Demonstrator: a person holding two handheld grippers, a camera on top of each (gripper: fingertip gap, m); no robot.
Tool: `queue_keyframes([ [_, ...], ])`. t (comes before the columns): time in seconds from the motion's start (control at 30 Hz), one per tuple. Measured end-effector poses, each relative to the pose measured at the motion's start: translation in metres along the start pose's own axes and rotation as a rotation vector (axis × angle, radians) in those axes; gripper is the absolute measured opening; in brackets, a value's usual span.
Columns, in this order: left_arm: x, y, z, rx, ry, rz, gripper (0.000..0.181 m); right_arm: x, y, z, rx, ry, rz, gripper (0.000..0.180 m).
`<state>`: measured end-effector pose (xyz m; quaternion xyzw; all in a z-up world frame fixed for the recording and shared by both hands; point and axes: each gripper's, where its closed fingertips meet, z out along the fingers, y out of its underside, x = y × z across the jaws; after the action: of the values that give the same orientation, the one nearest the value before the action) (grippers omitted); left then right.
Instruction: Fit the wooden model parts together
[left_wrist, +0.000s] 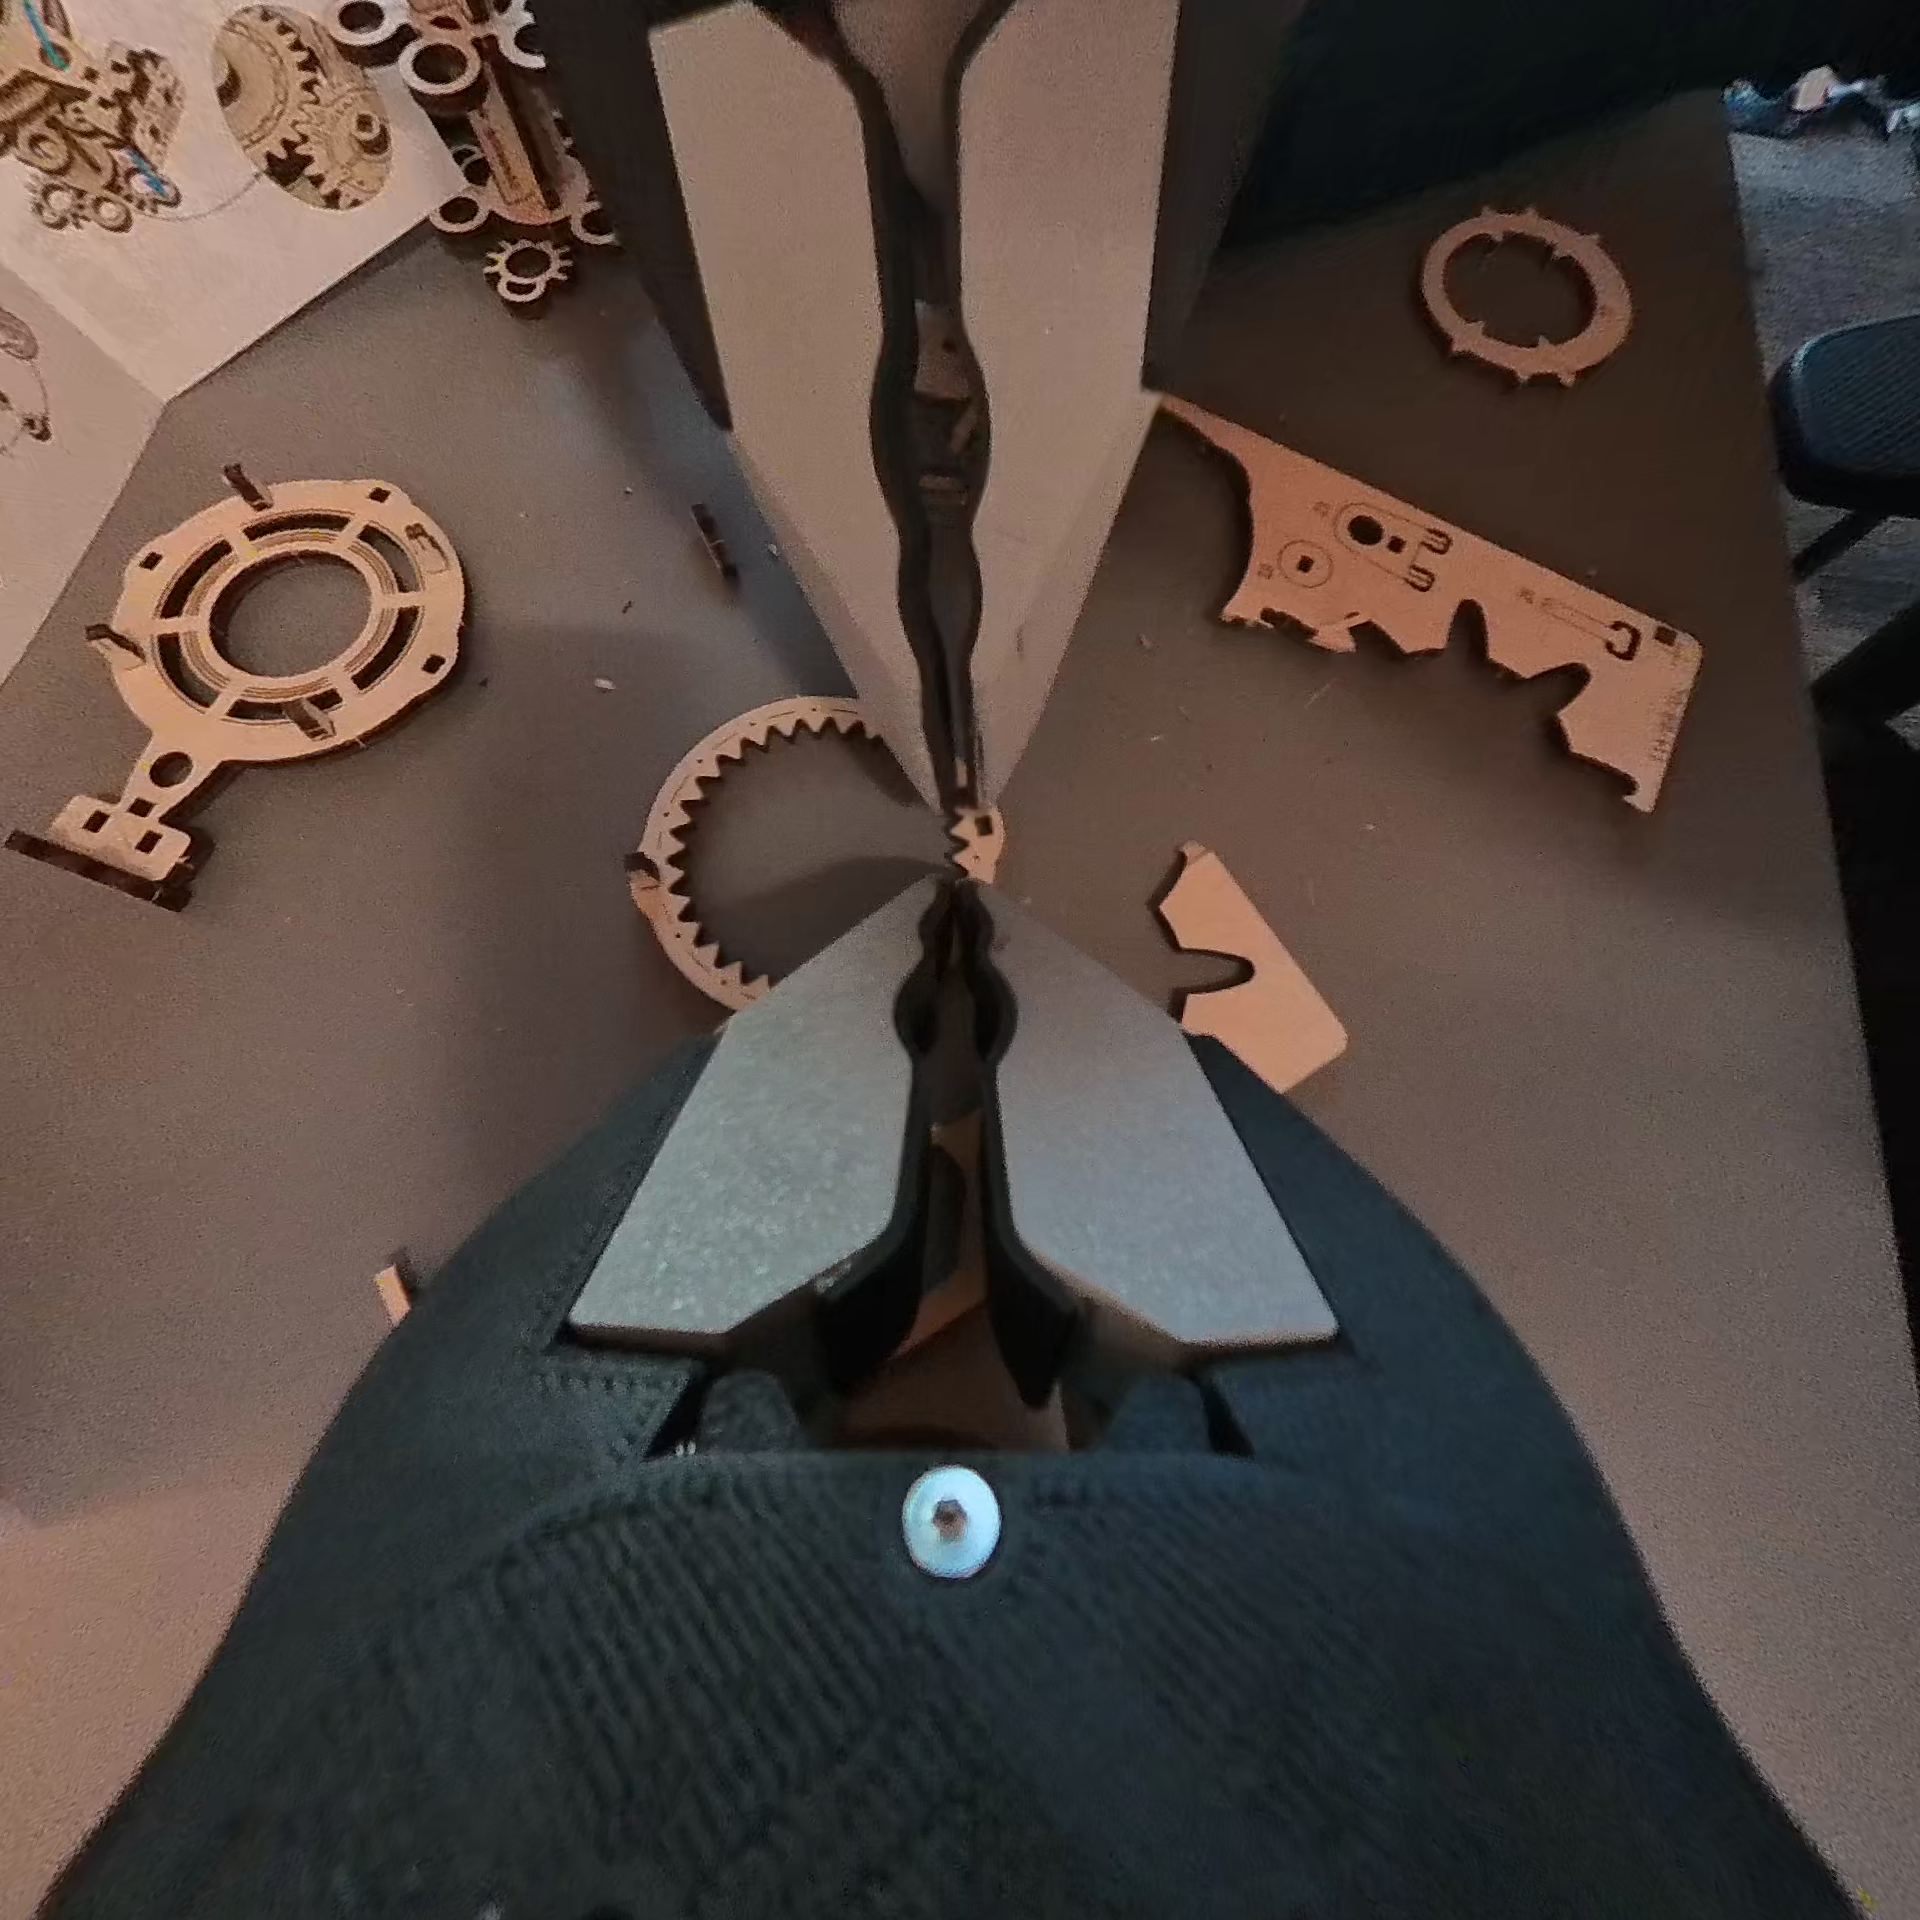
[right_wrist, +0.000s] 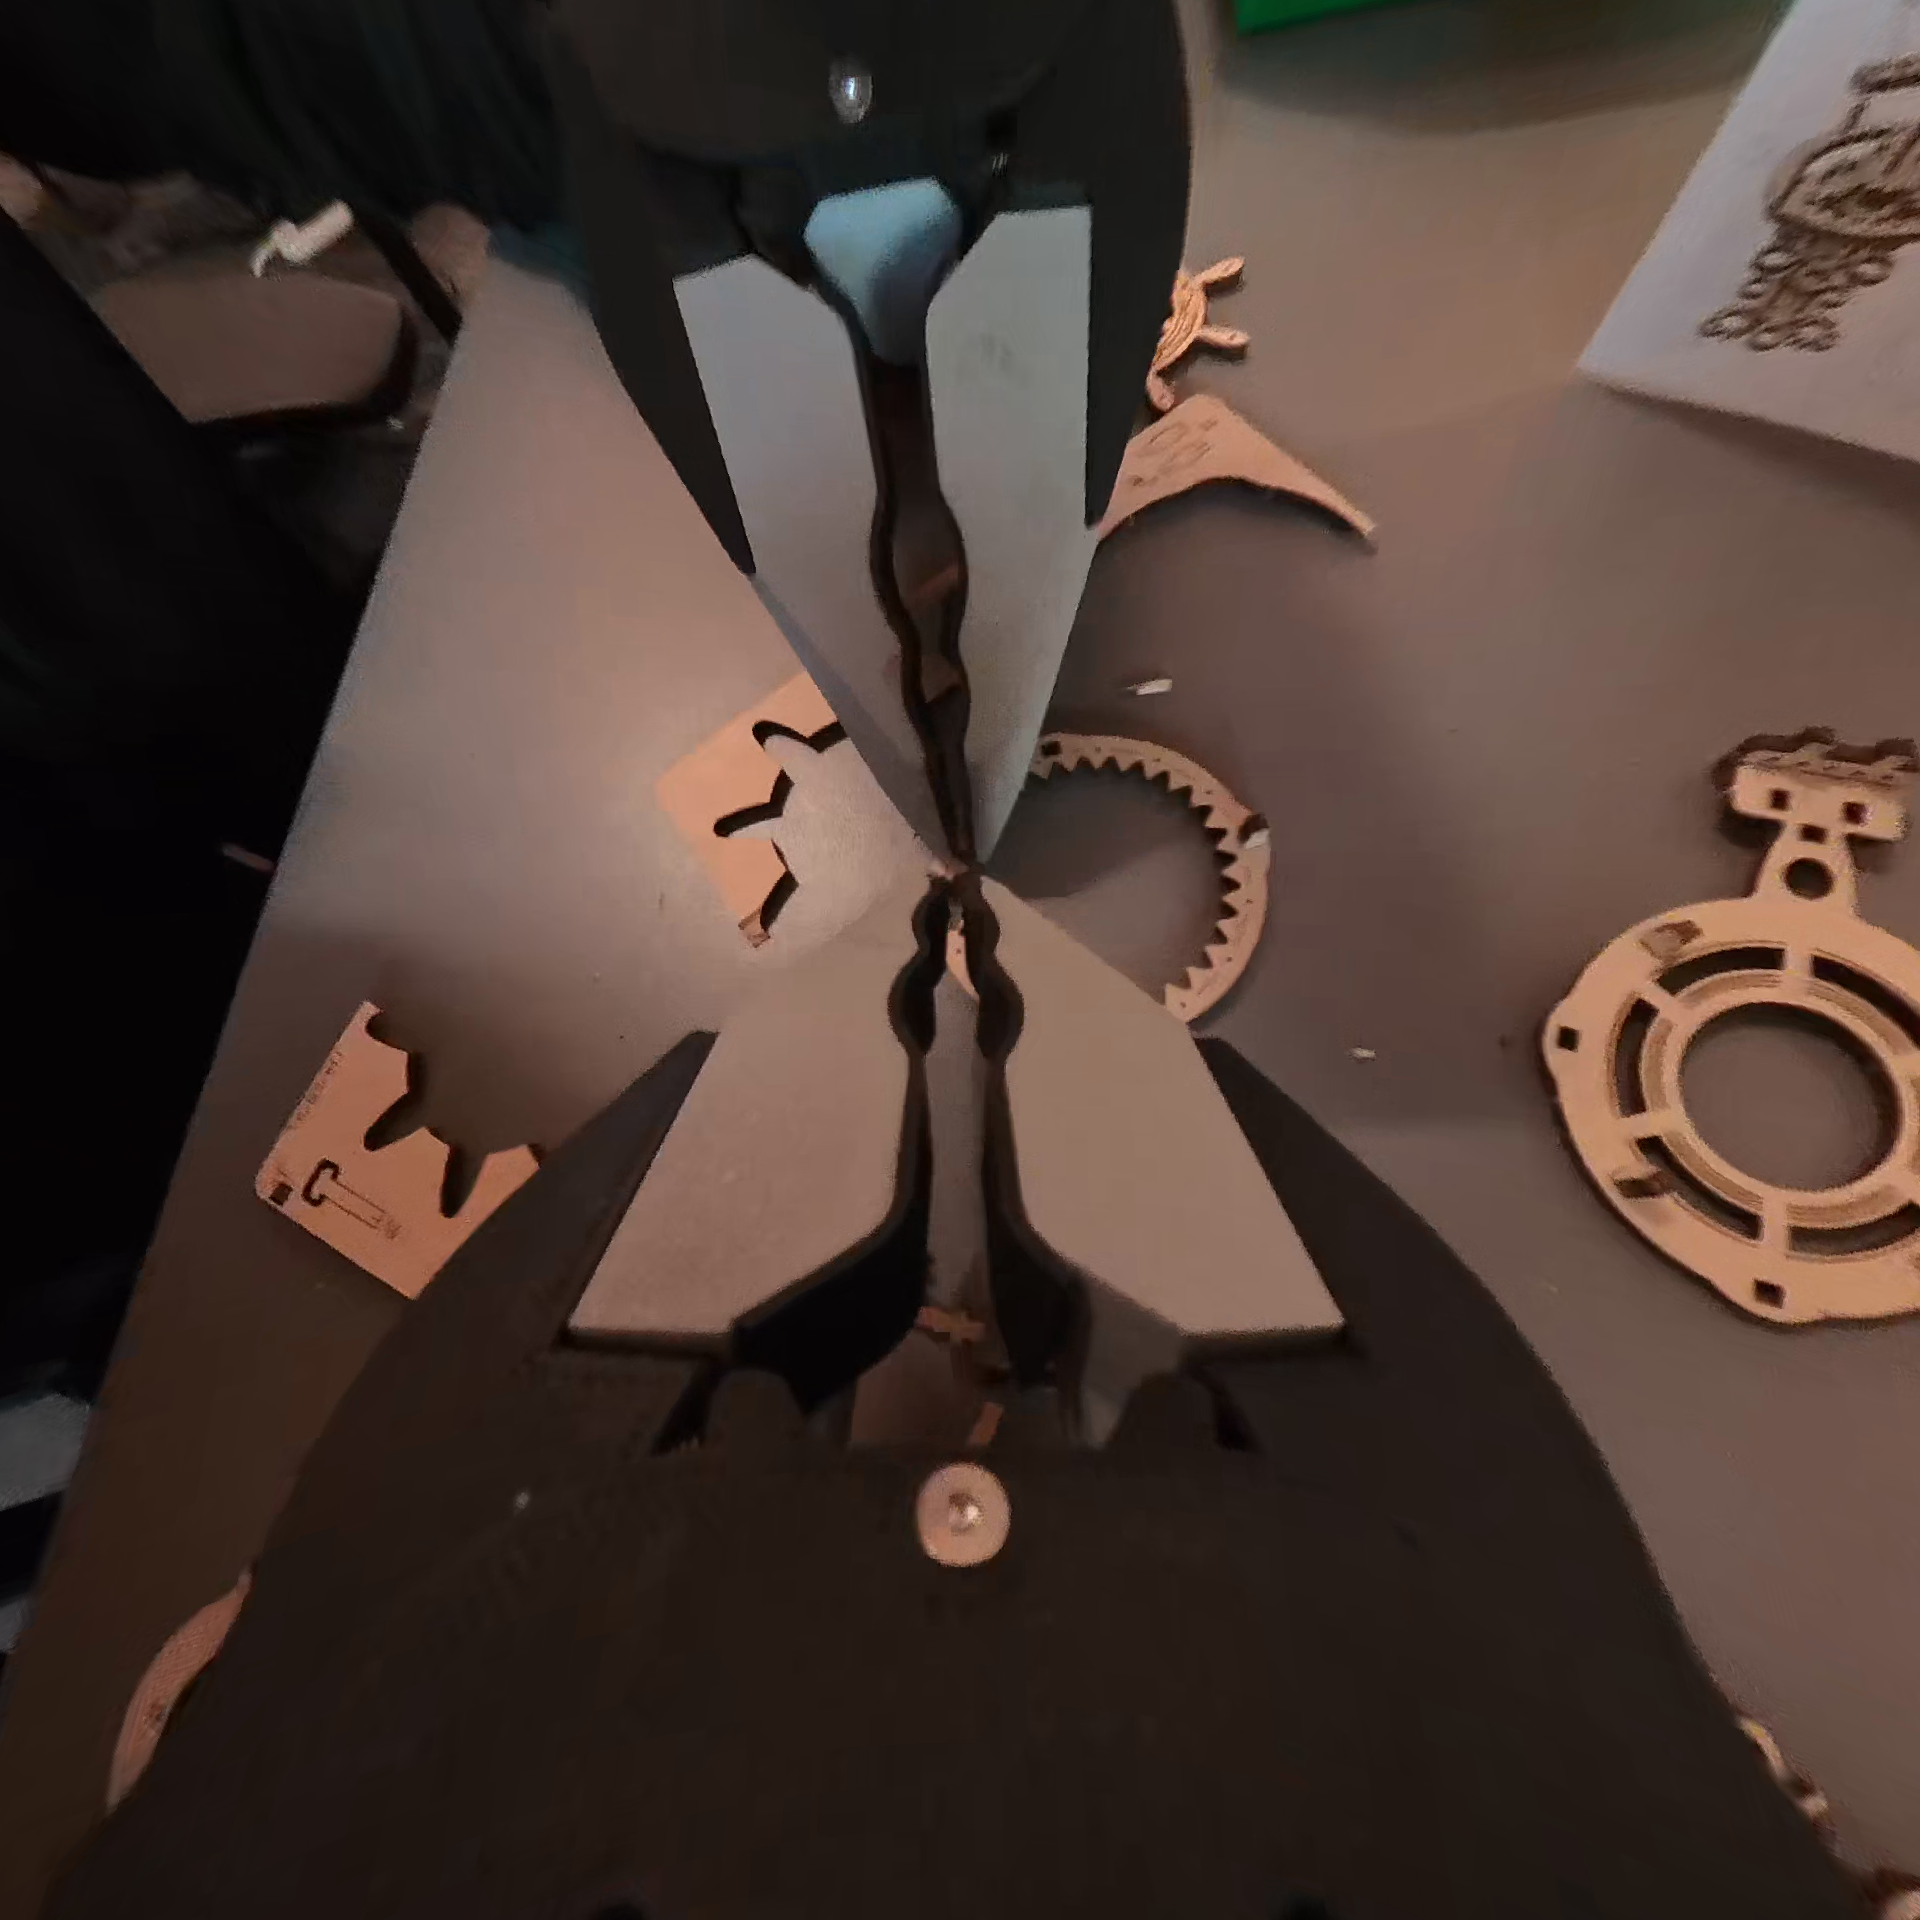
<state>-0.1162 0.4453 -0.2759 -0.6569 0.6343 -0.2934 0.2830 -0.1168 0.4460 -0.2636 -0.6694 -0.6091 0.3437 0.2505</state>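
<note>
A wooden ring gear (left_wrist: 691, 831) with inner teeth lies flat on the grey table; it also shows in the right wrist view (right_wrist: 1205, 883). My left gripper (left_wrist: 954, 896) is shut, its tips right over the ring's rim. My right gripper (right_wrist: 954, 888) is shut and comes in from the opposite side, tip to tip with the left. A bit of toothed rim (left_wrist: 979, 836) shows between the two pairs of tips. I cannot tell whether either pinches a small piece. A round slotted frame plate (left_wrist: 281, 644) with a stem lies apart from the ring; the right wrist view shows it too (right_wrist: 1766, 1122).
A notched thin ring (left_wrist: 1525, 296), a large offcut sheet (left_wrist: 1455, 613) and a small offcut (left_wrist: 1247, 977) lie near the table's edge (left_wrist: 1756, 520). A part-built wooden assembly (left_wrist: 499, 125) rests by the printed instruction sheet (left_wrist: 156, 239). More offcuts (right_wrist: 384, 1153) lie around. Less than 4 cm separates the two grippers' tips. About 5 centimetres separates my left fingertips from the small offcut (left_wrist: 1247, 977).
</note>
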Motion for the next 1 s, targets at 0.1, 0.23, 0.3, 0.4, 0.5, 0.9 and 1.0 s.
queue_keyframes([
  [0.1,0.0,0.0,0.0,0.0,-0.005,0.005,0.0,-0.002,0.001,0.005,-0.019,0.001,-0.016,0.0],
  [0.23,0.0,0.001,-0.001,0.001,-0.001,-0.006,0.0,-0.002,0.004,0.006,-0.032,0.017,-0.036,0.0],
  [0.3,-0.001,0.001,-0.001,0.001,0.0,-0.006,0.0,-0.002,0.004,0.006,-0.029,0.024,-0.042,0.0],
  [0.4,-0.001,0.001,-0.001,0.0,-0.003,0.001,0.0,0.001,0.003,0.006,-0.029,0.051,-0.062,0.0],
  [0.5,-0.002,0.002,-0.001,0.0,0.0,0.002,0.0,0.001,0.003,0.007,-0.03,0.076,-0.11,0.0],
  [0.9,0.001,0.01,-0.01,-0.034,0.039,0.05,0.0,0.005,-0.027,-0.025,0.151,0.088,-0.075,0.0],
  [1.0,0.002,0.011,-0.011,-0.037,0.053,0.049,0.0,-0.008,-0.033,-0.031,0.143,0.068,-0.045,0.0],
])
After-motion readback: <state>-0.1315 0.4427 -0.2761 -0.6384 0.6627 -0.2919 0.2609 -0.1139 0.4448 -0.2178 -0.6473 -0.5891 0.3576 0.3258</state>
